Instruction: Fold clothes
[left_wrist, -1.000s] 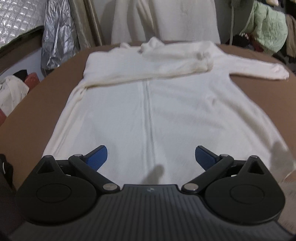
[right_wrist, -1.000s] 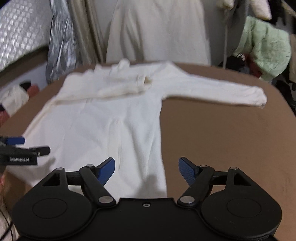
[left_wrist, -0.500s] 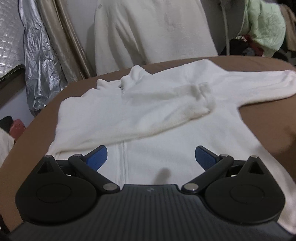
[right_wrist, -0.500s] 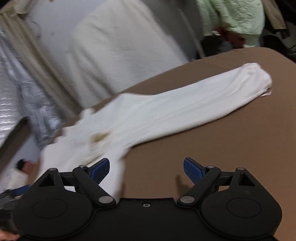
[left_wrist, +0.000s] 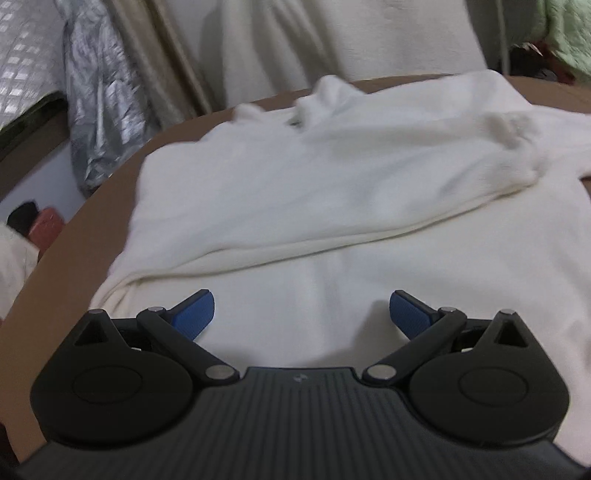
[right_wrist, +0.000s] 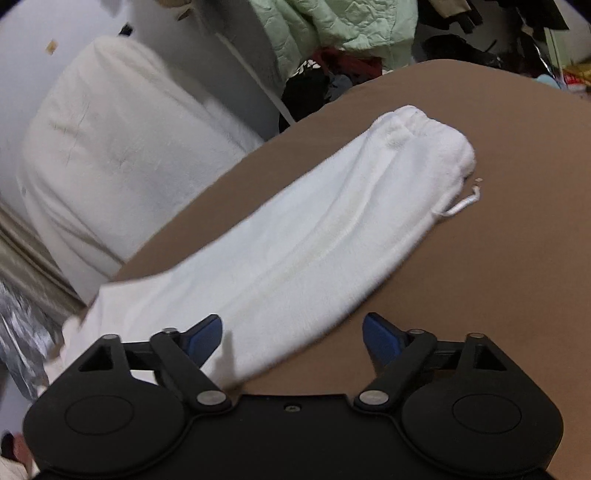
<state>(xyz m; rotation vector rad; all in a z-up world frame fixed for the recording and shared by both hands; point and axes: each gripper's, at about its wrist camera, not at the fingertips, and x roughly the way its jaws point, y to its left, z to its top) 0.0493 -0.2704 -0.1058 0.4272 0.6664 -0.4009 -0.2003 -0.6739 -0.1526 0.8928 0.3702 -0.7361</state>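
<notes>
A white fleece garment (left_wrist: 332, 206) lies flat on the brown table (left_wrist: 74, 240). Its one sleeve (left_wrist: 369, 192) is folded across the chest. My left gripper (left_wrist: 301, 314) is open and empty, hovering over the garment's body below the folded sleeve. In the right wrist view the other sleeve (right_wrist: 314, 240) stretches out over the table (right_wrist: 498, 258), its cuff (right_wrist: 436, 144) at the far right. My right gripper (right_wrist: 291, 338) is open and empty, above the near part of that sleeve.
A white garment (right_wrist: 110, 147) hangs behind the table, also in the left wrist view (left_wrist: 332, 44). A silver foil cover (left_wrist: 99, 92) stands at the back left. A pale green jacket (right_wrist: 332, 26) and dark clothes (right_wrist: 314, 85) lie beyond the table's far edge.
Both grippers have moved forward over the garment. The right one has swung right toward the outstretched sleeve; the left one is closer to the folded sleeve. Both stay open.
</notes>
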